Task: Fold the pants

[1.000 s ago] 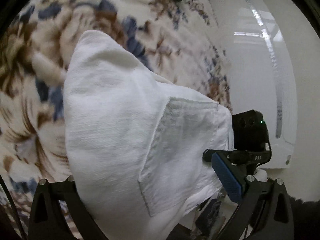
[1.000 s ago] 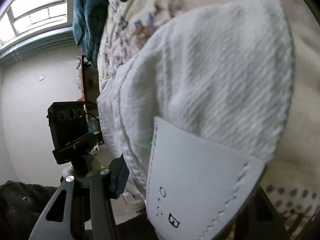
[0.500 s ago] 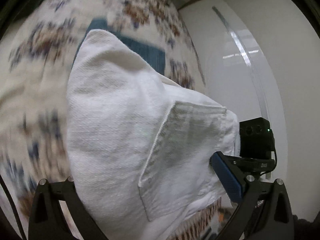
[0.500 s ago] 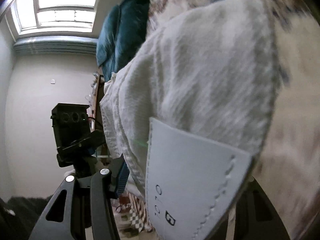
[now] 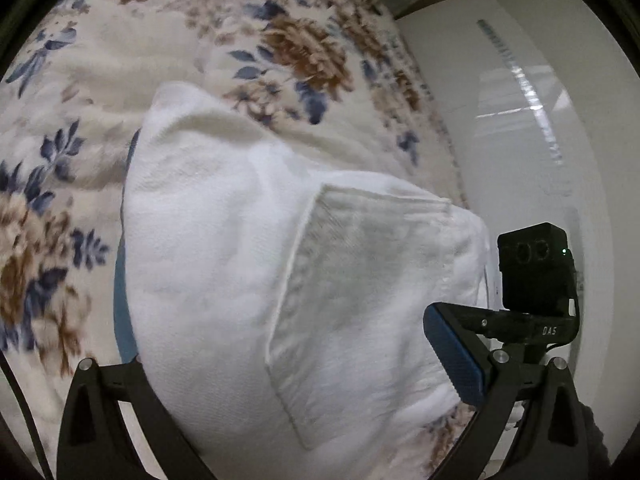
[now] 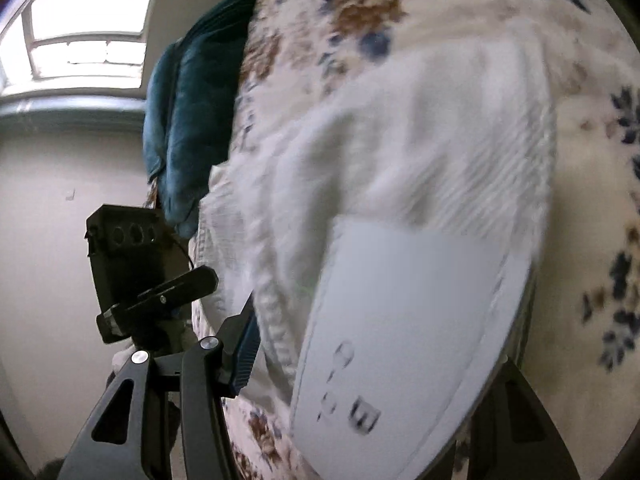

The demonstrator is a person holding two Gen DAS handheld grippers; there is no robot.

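Your left gripper [image 5: 280, 392] and right gripper [image 6: 372, 364] each pinch the white pants [image 5: 248, 264] in their jaws, holding the bundle up over the bed [image 5: 100, 60]. On your left side the bed's edge runs close beside a glossy white wall [image 5: 520, 140]; on your right it ends at a teal blanket [image 6: 192, 112], with a pale wall beyond. The pants are ribbed woven cotton with a stitched patch pocket [image 5: 360, 292] and a smooth grey label [image 6: 400, 320], and the bedcover is soft and floral.
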